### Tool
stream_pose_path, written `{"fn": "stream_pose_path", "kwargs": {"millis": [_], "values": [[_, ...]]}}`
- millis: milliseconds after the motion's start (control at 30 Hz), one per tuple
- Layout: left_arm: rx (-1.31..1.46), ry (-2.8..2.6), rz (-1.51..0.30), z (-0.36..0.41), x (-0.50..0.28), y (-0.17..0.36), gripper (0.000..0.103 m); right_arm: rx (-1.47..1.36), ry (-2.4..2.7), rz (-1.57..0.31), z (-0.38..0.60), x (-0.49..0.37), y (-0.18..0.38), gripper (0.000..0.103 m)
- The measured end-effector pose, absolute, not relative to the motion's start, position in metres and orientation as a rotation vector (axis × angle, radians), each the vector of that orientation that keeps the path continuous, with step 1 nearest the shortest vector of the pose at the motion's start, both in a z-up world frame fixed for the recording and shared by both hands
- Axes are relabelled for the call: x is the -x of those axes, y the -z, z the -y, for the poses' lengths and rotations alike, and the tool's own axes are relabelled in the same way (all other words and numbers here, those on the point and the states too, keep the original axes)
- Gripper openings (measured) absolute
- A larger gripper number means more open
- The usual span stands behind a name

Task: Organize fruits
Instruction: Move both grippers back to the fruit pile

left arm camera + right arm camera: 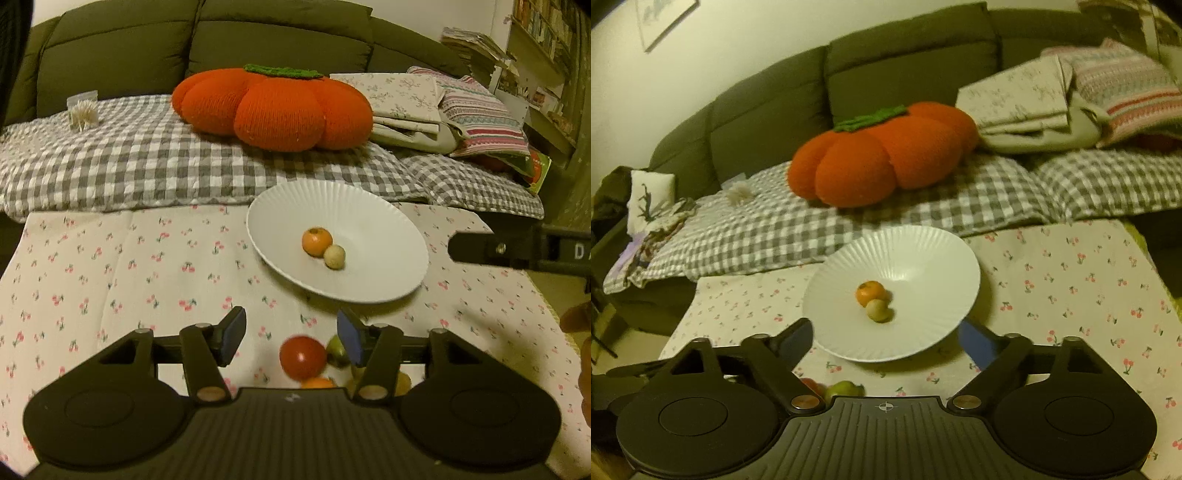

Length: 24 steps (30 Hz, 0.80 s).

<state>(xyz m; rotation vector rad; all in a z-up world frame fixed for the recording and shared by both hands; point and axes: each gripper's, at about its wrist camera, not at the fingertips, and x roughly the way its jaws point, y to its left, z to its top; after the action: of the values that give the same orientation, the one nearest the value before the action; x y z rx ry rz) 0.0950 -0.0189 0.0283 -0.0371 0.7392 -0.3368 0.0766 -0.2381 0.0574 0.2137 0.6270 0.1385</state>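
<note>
Covering the table, cherry-print cloth [147, 258], checked sofa [110, 55] behind, both grippers [291, 338] [886, 341] gaping empty.

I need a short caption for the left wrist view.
Open left tool above a red fruit; two fruits already lie in the white plate.

Both tongs [291, 341] [886, 341] gape, empty.
</note>
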Motion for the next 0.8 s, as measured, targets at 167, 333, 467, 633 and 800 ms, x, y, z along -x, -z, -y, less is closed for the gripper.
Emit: {"fn": "stream_pose_path", "kwargs": {"millis": [167,333,467,633,800], "values": [[0.067,0.352,-0.779,0.012,-0.076,-0.025,0.058,-0.276,-0.150,-0.650,0.238,-0.064,-0.055,0.090],[0.079,0.365,-0.805,0.010,-0.061,-0.021,0.060,-0.395,-0.161,-0.714,0.244,-0.048,-0.043,0.090],[0.085,0.387,-0.836,0.012,-0.051,-0.014,0.060,-0.444,-0.167,-0.768,0.243,-0.038,-0.035,0.090],[0.068,0.387,-0.851,0.017,-0.050,-0.005,0.060,-0.475,-0.178,-0.812,0.241,-0.039,-0.028,0.090],[0.091,0.390,-0.853,0.018,-0.057,0.001,0.060,-0.530,-0.174,-0.856,0.246,-0.042,-0.015,0.090]]}}
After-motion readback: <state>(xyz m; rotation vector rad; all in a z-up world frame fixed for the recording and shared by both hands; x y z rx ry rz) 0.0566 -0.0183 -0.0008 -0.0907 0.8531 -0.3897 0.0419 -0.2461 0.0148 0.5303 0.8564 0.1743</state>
